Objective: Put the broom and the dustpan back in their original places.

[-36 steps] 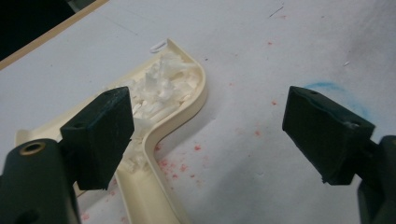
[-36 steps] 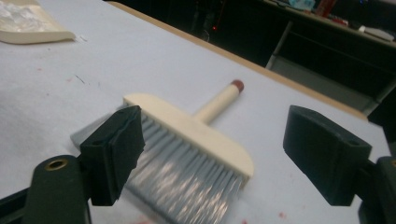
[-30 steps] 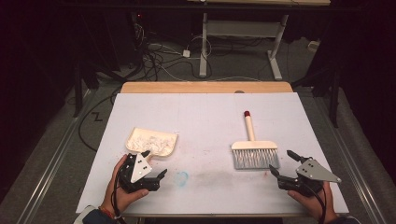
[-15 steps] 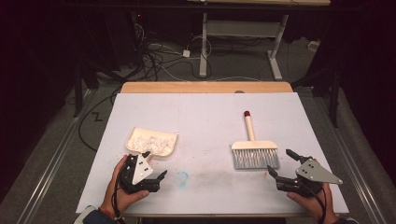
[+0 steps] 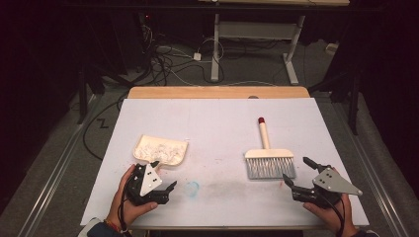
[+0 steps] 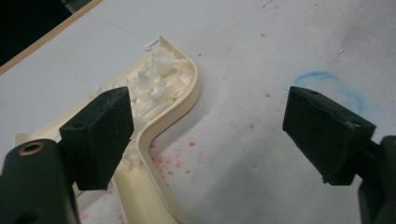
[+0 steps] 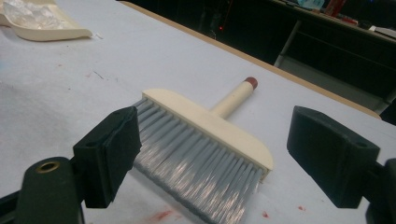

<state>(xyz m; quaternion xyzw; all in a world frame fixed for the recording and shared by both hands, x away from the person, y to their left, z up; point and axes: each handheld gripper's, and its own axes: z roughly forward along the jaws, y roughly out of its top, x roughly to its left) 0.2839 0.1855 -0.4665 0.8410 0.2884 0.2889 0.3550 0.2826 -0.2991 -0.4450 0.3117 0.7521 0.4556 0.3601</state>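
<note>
Both jaws apart, empty. Left hand-held gripper (image 5: 160,178) near-left on white counter (image 5: 217,123), just beside cream plastic dustpan (image 5: 161,150) holding white scraps. Right hand-held gripper (image 5: 299,173) near-right, beside cream grey-bristled brush (image 5: 268,157).

Left gripper (image 5: 164,177) held low at the near left, gripped by the left hand (image 5: 127,205), jaws spread wide and pointing forward and to the right. Right gripper (image 5: 298,170) held low at the near right in the right hand (image 5: 330,213), jaws also wide apart, aimed forward and to the left. Both forearms entering from the bottom edge.
</note>
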